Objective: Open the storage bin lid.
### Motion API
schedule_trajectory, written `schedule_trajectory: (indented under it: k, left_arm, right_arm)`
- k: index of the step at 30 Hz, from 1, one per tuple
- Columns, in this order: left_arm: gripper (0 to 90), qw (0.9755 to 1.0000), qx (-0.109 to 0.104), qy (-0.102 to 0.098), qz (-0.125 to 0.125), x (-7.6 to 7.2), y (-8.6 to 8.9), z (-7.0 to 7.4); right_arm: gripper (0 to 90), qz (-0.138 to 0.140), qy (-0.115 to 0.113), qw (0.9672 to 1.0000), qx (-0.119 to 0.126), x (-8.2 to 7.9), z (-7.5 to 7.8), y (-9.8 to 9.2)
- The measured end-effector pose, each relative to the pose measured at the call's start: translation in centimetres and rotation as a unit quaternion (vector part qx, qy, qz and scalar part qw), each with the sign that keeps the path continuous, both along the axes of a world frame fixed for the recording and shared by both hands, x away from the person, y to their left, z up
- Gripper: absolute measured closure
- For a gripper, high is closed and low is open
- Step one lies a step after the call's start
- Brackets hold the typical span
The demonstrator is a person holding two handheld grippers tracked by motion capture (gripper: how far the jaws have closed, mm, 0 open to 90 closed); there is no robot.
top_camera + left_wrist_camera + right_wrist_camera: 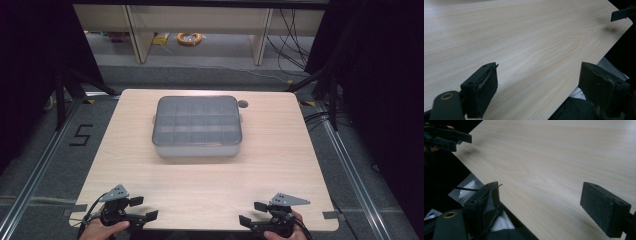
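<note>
I hold my left gripper [143,209] at the near left corner of the pale wood-grain table [210,190], its two black jaws spread as wide as they go, nothing between the pads. My right gripper [253,213] sits at the near right corner, jaws likewise wide apart and empty. Both hang right over the table's near edge, pointing inward toward each other, well apart, with a broad band of bare wood between them. The grey translucent plastic organiser box with a closed lid and a grid of compartments [197,127] stands in the far half of the table, roughly centred side to side, well apart from both grippers. A wide strip of bare wood runs between it and my hands, and margins are free on its left and right out to the table's side edges. Just past its far right corner sits a small dark round hole in the tabletop [243,104]. In the left gripper view the table edge cuts diagonally between my jaws, the left one over wood, the right one off the edge; the right gripper [621,13] shows far off at the corner. In the right gripper view the left gripper [447,137] shows likewise at the opposite corner.
</note>
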State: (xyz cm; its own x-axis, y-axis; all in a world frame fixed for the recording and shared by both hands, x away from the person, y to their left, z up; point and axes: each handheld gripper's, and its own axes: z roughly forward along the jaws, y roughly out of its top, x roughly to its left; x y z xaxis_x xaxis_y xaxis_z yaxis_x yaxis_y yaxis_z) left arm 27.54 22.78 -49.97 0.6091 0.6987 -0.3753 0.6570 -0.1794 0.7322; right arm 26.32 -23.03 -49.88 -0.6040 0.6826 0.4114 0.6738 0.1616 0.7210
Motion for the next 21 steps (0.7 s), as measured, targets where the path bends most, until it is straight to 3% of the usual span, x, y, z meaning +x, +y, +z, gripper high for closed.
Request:
schedule_trajectory:
  k: [2,7,10,11,12,13,16,18,19,20,21]
  left_arm:
    - [15.2,1.0,-0.001,0.0,0.001,0.0,0.0,0.0]
    - [15.2,0.9999,-0.011,-0.002,0.008,0.1,0.1,0.2]
    - [15.2,0.9999,-0.012,-0.004,0.009,0.2,0.1,0.2]
    - [15.2,0.9998,-0.014,-0.005,0.01,0.3,0.1,0.2]
    - [15.2,0.9999,-0.012,-0.003,0.007,0.4,0.1,0.3]
    - [15.2,0.9998,-0.015,-0.004,0.009,0.5,0.1,0.3]
    - [15.2,0.9992,-0.033,0.001,0.02,0.9,0.1,0.5]
    - [15.2,0.9981,-0.051,0.02,0.03,1.4,0.1,0.3]
    - [15.2,0.9977,-0.055,0.024,0.032,1.6,0.1,0.2]
    - [15.2,0.9976,-0.054,0.024,0.035,2.0,0.0,0.3]
    - [15.2,0.9979,-0.051,0.02,0.036,2.3,0.0,0.4]
  right_arm:
    - [16.8,-0.003,0.001,1.0,-0.002,0.0,0.0,-0.1]
    - [16.7,-0.01,-0.002,0.9998,0.018,0.2,0.4,-0.6]
    - [16.7,-0.01,-0.019,0.9994,0.026,0.6,0.2,-0.8]
    - [16.7,-0.018,-0.012,0.9994,0.027,0.6,0.4,-0.8]
    - [16.8,-0.02,-0.024,0.9994,0.017,0.8,0.4,-0.9]
    - [16.8,-0.027,-0.014,0.9993,0.022,0.8,0.7,-0.9]
    - [17.4,-0.034,-0.035,0.9986,0.019,1.6,0.7,-1.1]
    - [17.5,-0.04,-0.031,0.9985,0.022,2.2,1.0,-1.4]
    - [17.5,-0.046,-0.016,0.9982,0.037,2.6,1.2,-1.3]
    - [17.4,-0.044,-0.023,0.9984,0.027,3.1,1.1,-1.5]
    - [17.5,-0.049,-0.014,0.9983,0.029,3.8,1.4,-1.5]
